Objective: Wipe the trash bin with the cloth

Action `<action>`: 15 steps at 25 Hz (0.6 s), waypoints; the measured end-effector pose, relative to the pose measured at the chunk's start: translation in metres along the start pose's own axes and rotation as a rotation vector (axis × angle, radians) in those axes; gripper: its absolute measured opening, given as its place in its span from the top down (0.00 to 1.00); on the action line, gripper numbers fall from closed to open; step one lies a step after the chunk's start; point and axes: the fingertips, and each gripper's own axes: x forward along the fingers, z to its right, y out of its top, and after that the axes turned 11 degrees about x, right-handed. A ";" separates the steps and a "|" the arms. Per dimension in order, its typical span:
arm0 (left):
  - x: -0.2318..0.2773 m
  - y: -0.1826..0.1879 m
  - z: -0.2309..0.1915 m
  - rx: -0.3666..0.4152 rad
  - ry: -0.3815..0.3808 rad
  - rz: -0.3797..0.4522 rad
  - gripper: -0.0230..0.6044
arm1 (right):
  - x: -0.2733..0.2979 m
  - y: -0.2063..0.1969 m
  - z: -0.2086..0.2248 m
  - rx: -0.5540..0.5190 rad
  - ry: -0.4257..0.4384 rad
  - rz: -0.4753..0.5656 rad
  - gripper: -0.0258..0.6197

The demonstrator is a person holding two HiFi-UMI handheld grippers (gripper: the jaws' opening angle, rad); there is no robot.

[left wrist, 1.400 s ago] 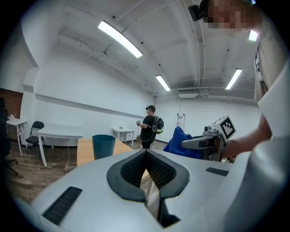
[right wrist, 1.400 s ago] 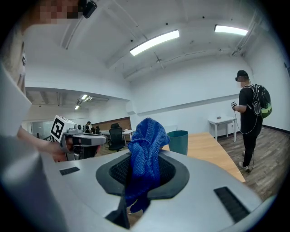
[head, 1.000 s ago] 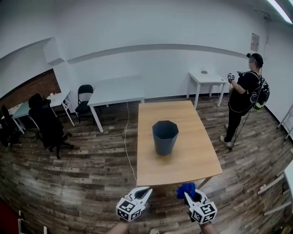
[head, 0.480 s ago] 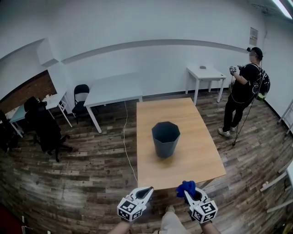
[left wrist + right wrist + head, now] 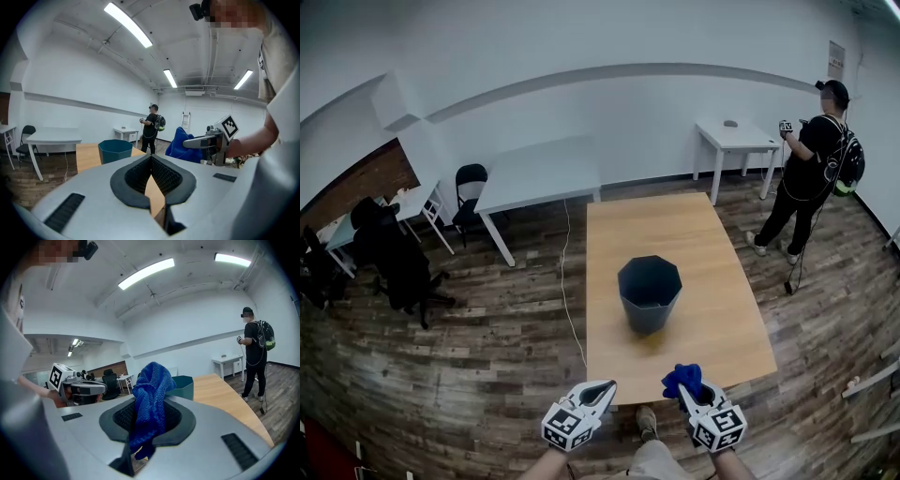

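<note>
So, dark octagonal plastic bin sits clear of every wooden table edge; right gripper clamps blue knitted cloth, left gripper clenched empty.

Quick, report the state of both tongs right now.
Left tongs: closed, nothing between them.
Right tongs: closed on the blue cloth.
</note>
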 end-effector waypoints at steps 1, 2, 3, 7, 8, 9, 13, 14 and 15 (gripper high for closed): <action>0.007 0.002 -0.005 0.009 -0.005 -0.002 0.94 | 0.007 0.004 0.005 0.000 0.003 -0.004 0.83; 0.015 0.005 -0.011 0.016 -0.009 -0.004 0.94 | 0.015 0.008 0.011 -0.002 0.004 -0.008 0.83; 0.023 0.007 -0.017 0.021 -0.013 -0.004 0.94 | 0.024 0.011 0.017 -0.002 0.004 -0.011 0.83; 0.058 0.009 -0.039 0.004 -0.041 -0.016 0.94 | 0.055 0.023 0.047 0.012 -0.002 -0.023 0.83; 0.067 0.008 -0.041 0.001 -0.054 -0.021 0.94 | 0.061 0.026 0.054 0.015 -0.002 -0.026 0.83; 0.076 0.007 -0.044 0.001 -0.066 -0.028 0.94 | 0.067 0.029 0.060 0.018 -0.002 -0.028 0.83; 0.109 0.006 -0.060 0.032 -0.092 -0.063 0.94 | 0.089 0.040 0.083 0.017 -0.001 -0.043 0.83; 0.118 0.005 -0.065 0.045 -0.097 -0.073 0.94 | 0.093 0.042 0.090 0.016 -0.003 -0.046 0.83; 0.128 0.005 -0.069 0.057 -0.105 -0.085 0.93 | 0.098 0.045 0.098 0.017 -0.005 -0.048 0.83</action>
